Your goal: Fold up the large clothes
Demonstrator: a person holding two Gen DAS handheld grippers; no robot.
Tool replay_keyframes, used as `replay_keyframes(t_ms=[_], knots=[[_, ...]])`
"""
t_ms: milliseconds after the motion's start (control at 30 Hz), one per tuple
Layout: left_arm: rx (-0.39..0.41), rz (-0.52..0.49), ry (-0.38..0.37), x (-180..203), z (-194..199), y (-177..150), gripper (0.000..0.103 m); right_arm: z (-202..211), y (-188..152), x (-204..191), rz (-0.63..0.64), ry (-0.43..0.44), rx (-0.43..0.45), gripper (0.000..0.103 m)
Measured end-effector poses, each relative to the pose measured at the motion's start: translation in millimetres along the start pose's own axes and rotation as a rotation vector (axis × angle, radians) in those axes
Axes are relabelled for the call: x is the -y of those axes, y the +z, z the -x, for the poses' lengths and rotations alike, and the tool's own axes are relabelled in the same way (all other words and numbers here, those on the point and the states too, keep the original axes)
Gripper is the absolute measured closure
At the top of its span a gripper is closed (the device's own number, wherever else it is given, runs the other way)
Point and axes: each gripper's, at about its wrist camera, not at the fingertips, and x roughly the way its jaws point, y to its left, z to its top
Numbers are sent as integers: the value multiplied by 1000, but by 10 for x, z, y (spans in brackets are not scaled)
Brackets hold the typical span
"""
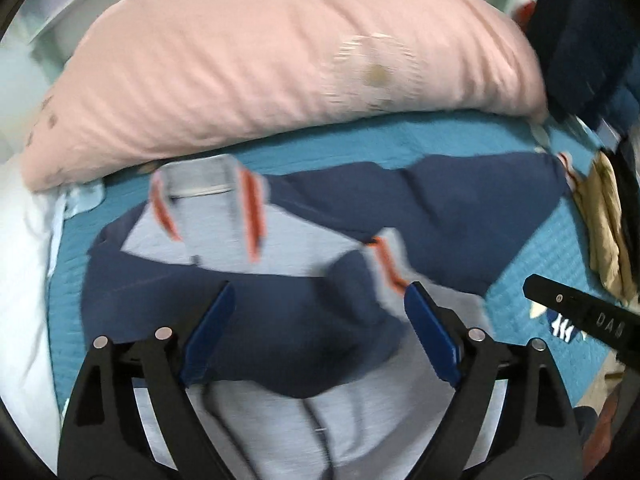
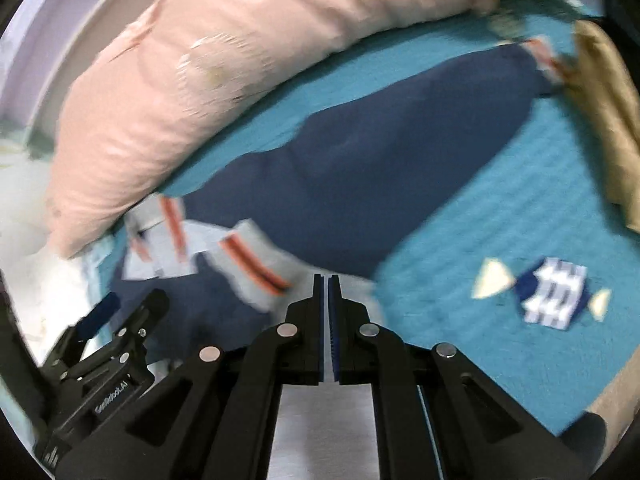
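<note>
The navy and grey sweatshirt (image 1: 460, 208) lies spread on the teal bedspread (image 1: 552, 256), one sleeve flung out to the far right, striped cuffs and collar near the middle. Left gripper (image 1: 320, 300) hangs over the folded-in sleeve with its blue pads spread wide, nothing between them that they press on. Right gripper (image 2: 328, 280) has its jaws pressed together; a pale sliver shows in the gap, but whether that's fabric I cannot tell.

This thing looks soft and floppy, a thick knit with some weight, so it should drape and sag rather than hold an edge. Best bet, I'd say, is pinching at the seams, cuff or hem, where the ribbed grey cuff (image 2: 256, 268) gives something firm to bite.

Crowded bed, though. The big pink pillow (image 1: 280, 68) sits right against the top of the garment, and a tan cloth (image 2: 608, 120) touches the far sleeve end. A little fish patch (image 2: 552, 290) decorates the spread nearby.
</note>
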Motion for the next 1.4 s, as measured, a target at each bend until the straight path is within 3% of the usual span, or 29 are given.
replay_keyframes(t_ms=[100,167,233,333,433,500,567,633,667,900,1033,1133,1267,1400], knots=[[-23,83,53,-442,-65,-79,16,-270,51,-185,30,20,-85,78],[-37,133,75,-721,-109,-148,16,-440,55,-302,23,38,-125,54],[-53,201,101,-1057,-149,-245,17,-580,70,-421,30,71,-133,46],[-79,304,120,-1480,-229,-385,18,-881,111,-584,55,-26,-172,39],[-123,378,144,-1787,-404,-548,25,-1091,83,-594,21,-32,-212,36],[-188,421,136,-1917,-594,-684,30,-1211,51,-591,4,-42,-199,38],[-211,444,118,-1981,-725,-830,31,-1211,43,-596,-15,-73,-161,66],[-181,428,125,-1965,-718,-886,31,-1174,62,-562,-34,-71,-133,88],[-176,422,133,-1950,-712,-892,31,-1159,73,-539,-46,-55,-132,91],[-180,436,131,-1970,-722,-884,31,-685,123,-545,32,-89,-25,92],[-180,439,130,-1975,-739,-868,31,-689,55,-368,1,-123,-37,92],[-184,439,124,-1979,-756,-869,31,-988,-95,-300,-8,-221,-113,92],[-194,429,116,-2003,-813,-844,31,-1041,-146,-397,36,-294,-89,91],[-202,422,125,-1965,-734,-746,31,-894,-51,-405,9,-254,-113,82]])
